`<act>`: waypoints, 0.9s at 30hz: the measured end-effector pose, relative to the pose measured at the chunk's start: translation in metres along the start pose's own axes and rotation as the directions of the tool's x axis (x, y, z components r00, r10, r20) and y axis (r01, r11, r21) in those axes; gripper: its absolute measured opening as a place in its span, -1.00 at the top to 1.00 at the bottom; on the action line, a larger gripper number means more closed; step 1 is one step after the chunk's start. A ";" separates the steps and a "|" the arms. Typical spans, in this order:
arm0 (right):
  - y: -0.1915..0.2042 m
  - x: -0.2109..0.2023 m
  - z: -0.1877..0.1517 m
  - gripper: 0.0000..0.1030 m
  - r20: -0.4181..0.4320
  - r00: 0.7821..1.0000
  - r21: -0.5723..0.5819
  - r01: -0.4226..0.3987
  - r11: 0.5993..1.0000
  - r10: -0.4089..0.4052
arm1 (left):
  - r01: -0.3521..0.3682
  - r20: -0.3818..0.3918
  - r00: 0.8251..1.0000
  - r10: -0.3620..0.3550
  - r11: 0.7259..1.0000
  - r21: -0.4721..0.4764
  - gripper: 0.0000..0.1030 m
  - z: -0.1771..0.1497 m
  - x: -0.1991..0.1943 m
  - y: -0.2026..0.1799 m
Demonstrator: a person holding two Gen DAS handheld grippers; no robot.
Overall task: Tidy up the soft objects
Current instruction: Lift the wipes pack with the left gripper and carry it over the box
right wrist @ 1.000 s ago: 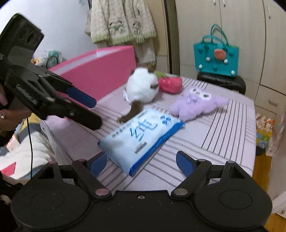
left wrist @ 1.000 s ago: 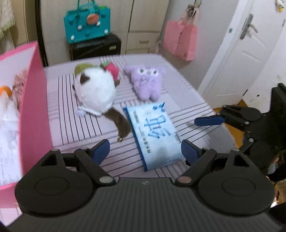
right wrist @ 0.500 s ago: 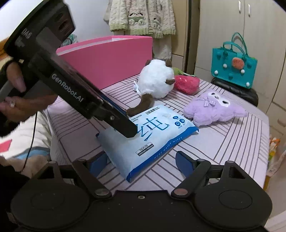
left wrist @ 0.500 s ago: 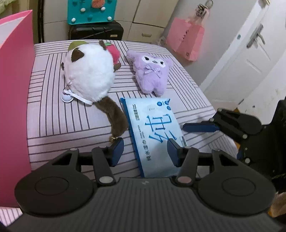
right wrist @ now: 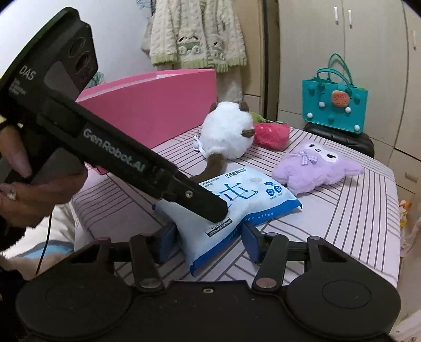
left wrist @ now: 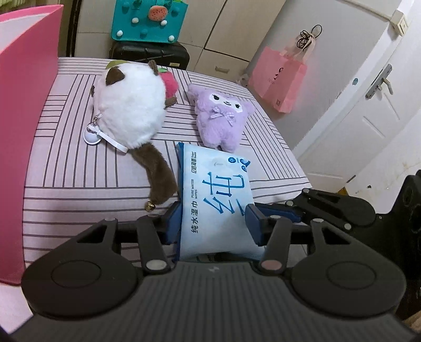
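Observation:
A light blue pack of wet wipes (left wrist: pixel 215 200) lies at the near edge of the striped table (left wrist: pixel 79 168). My left gripper (left wrist: pixel 214 222) is shut on the pack's near end. My right gripper (right wrist: pixel 209 240) has also closed on the pack (right wrist: pixel 236 207) at a corner, its fingers touching both sides. A white and brown plush cat (left wrist: pixel 129 113), a purple plush (left wrist: pixel 219 118) and a red plush strawberry (left wrist: pixel 169 83) lie further back. They also show in the right wrist view: the cat (right wrist: pixel 227 135), the purple plush (right wrist: pixel 315 165), the strawberry (right wrist: pixel 271 134).
A tall pink box (left wrist: pixel 23 110) stands at the table's left side, also in the right wrist view (right wrist: pixel 152 107). A teal bag (left wrist: pixel 147 22) sits on a black case behind the table. A pink paper bag (left wrist: pixel 276 76) hangs by the door.
Both grippers moved in on the wipes pack and closed on it. The left jaws went from wide open to gripping the pack's near end; the right jaws narrowed onto its corner.

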State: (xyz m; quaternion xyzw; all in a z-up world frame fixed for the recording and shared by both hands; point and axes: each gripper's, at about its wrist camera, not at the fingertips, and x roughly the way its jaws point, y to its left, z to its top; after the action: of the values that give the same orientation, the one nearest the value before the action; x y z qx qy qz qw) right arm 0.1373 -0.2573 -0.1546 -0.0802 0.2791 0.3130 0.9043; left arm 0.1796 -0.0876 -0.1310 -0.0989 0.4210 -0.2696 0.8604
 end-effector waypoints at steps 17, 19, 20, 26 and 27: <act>0.042 -0.025 -0.006 -0.14 0.088 0.992 0.003 0.085 0.996 -0.085 | -0.005 -0.043 0.999 0.008 0.997 0.079 0.15 -0.008 -0.023 -0.015; 0.047 -0.028 -0.001 -0.14 0.088 0.993 -0.005 0.077 0.997 -0.077 | 0.008 -0.038 0.999 -0.004 0.996 0.094 0.15 -0.009 -0.031 -0.014; 0.050 -0.030 0.002 -0.14 0.088 0.994 -0.013 0.074 0.997 -0.072 | 0.007 -0.035 0.999 -0.004 0.995 0.101 0.15 -0.010 -0.036 -0.015; 0.067 -0.043 0.020 -0.14 0.098 0.995 -0.083 0.034 0.996 -0.026 | -0.007 -0.009 1.000 0.008 0.990 0.140 0.16 -0.012 -0.069 -0.019; 0.069 -0.045 0.024 -0.14 0.098 0.995 -0.092 0.025 0.995 -0.016 | -0.010 -0.006 1.000 0.011 0.989 0.151 0.16 -0.012 -0.076 -0.019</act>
State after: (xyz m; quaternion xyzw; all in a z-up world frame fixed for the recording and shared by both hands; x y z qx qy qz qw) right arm 0.0772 -0.2185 -0.1076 -0.1098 0.2191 0.3199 0.9152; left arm 0.1250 -0.0615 -0.0796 -0.0304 0.4029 -0.2963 0.8654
